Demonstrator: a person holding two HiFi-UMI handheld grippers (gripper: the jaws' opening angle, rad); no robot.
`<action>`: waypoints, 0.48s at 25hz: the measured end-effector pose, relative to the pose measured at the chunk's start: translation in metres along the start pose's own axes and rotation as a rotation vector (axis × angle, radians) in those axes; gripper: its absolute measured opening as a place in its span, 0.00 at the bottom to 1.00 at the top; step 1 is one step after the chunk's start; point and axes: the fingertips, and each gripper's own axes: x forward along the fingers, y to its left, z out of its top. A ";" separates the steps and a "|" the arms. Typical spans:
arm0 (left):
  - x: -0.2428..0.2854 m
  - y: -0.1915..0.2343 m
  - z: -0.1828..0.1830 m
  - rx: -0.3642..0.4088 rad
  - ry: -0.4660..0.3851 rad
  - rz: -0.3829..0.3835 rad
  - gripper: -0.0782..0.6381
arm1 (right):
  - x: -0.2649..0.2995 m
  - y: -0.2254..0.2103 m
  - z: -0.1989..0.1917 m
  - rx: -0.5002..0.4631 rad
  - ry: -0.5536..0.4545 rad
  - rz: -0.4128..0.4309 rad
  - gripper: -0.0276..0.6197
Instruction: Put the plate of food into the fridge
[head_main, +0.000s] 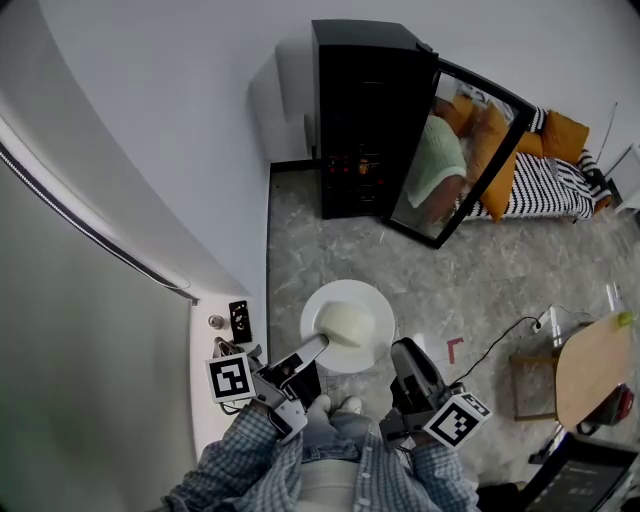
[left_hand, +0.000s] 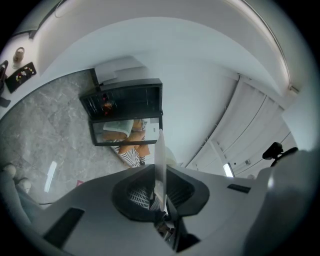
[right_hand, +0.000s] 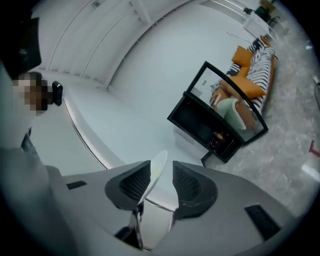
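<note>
While the plate (head_main: 345, 293) with its pale mound of food (head_main: 346, 324) is held out over the stone floor (head_main: 320, 240), well apart from the fridge (head_main: 360, 120), the carrying step is in hand. The left gripper (left_hand: 159, 172) is clenched on the plate's rim, the thin edge pinched between its jaws. The right gripper (right_hand: 161, 172) has its jaws apart. Another part of the rim sits between them, leaning on one pad with a gap to the other, so it has no grip. The fridge stands by the wall, its door (head_main: 455, 160) wide open. Next, I judge, the right gripper should close on the rim or draw clear. Then the plate needs carrying forward, kept flat, and sliding onto a shelf.
</note>
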 end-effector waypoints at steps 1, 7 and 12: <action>0.000 -0.001 0.001 -0.004 -0.002 -0.008 0.17 | 0.002 0.001 -0.003 0.036 0.006 0.010 0.23; -0.003 -0.001 -0.002 -0.031 -0.008 -0.037 0.17 | 0.014 0.016 -0.024 0.118 0.058 0.072 0.23; -0.002 -0.003 -0.010 -0.033 0.021 -0.031 0.17 | 0.018 0.018 -0.029 0.134 0.053 0.051 0.21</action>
